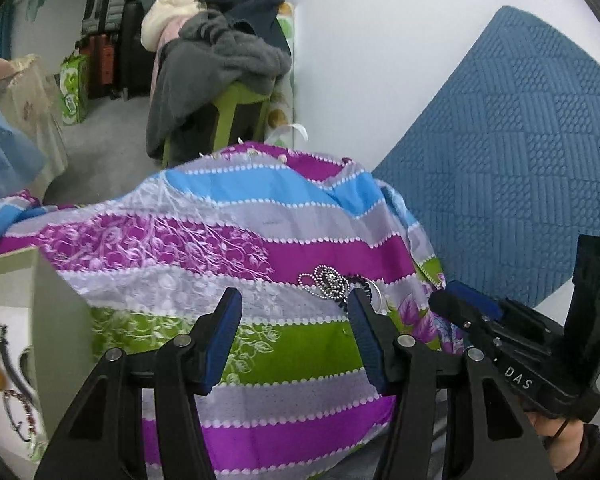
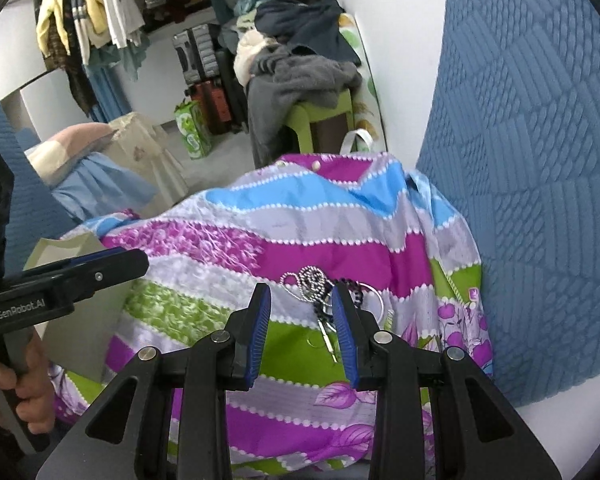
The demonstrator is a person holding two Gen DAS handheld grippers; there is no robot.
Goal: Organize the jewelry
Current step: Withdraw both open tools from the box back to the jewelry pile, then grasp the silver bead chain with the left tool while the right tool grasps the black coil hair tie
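Note:
A small heap of jewelry (image 1: 332,282) lies on a striped purple, blue and green cloth (image 1: 260,216): a silver bead chain, a dark bead string and a metal ring. It also shows in the right wrist view (image 2: 320,282). My left gripper (image 1: 296,308) is open and empty, just short and left of the heap. My right gripper (image 2: 302,300) is open and empty, its fingertips right at the heap's near edge; a thin metal piece (image 2: 327,338) lies between the fingers. A white box (image 1: 16,320) at the left holds other jewelry (image 1: 16,400).
A blue quilted cushion (image 2: 540,160) leans on the white wall at the right. Beyond the cloth stands a green stool (image 1: 236,108) piled with clothes, with suitcases (image 1: 108,32) and a green bag (image 1: 74,88) behind. The white box also shows in the right wrist view (image 2: 84,308).

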